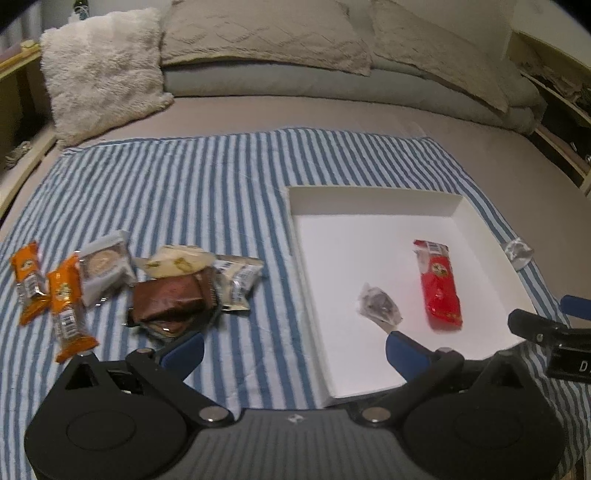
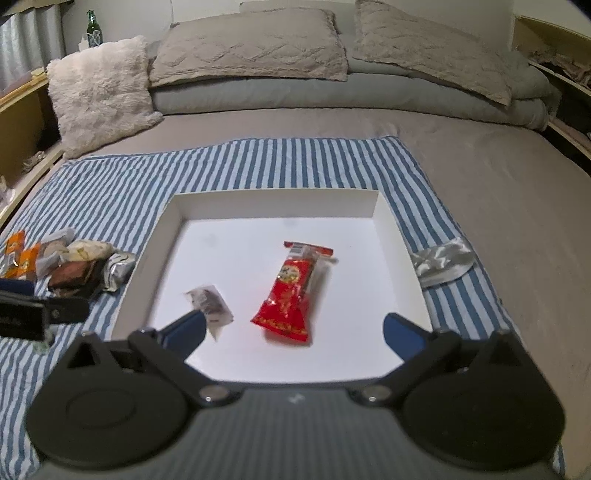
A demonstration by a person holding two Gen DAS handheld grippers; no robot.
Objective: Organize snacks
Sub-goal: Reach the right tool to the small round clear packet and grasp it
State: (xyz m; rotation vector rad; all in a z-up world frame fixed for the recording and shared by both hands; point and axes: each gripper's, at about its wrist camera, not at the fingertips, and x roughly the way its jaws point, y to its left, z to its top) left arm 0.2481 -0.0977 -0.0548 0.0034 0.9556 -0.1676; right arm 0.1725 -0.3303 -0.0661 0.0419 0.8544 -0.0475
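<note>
A white shallow box (image 1: 369,201) (image 2: 277,201) lies on a striped cloth. In it lie a red snack packet (image 1: 439,286) (image 2: 293,291) and a small clear packet with dark contents (image 1: 378,301) (image 2: 210,302). A pile of snacks lies left of the box: two orange bars (image 1: 64,299), a grey round-cookie packet (image 1: 105,266), a yellow packet (image 1: 177,260), a brown packet (image 1: 170,299) and a silver packet (image 1: 236,280). My left gripper (image 1: 293,349) is open and empty, above the box's left wall. My right gripper (image 2: 291,330) is open and empty over the box's near part.
A silver wrapper (image 2: 441,260) (image 1: 517,251) lies on the striped cloth (image 1: 184,184) right of the box. The cloth covers a bed with a fluffy pillow (image 2: 99,92) and grey pillows (image 2: 251,44) at the back. A green bottle (image 2: 92,27) stands far left.
</note>
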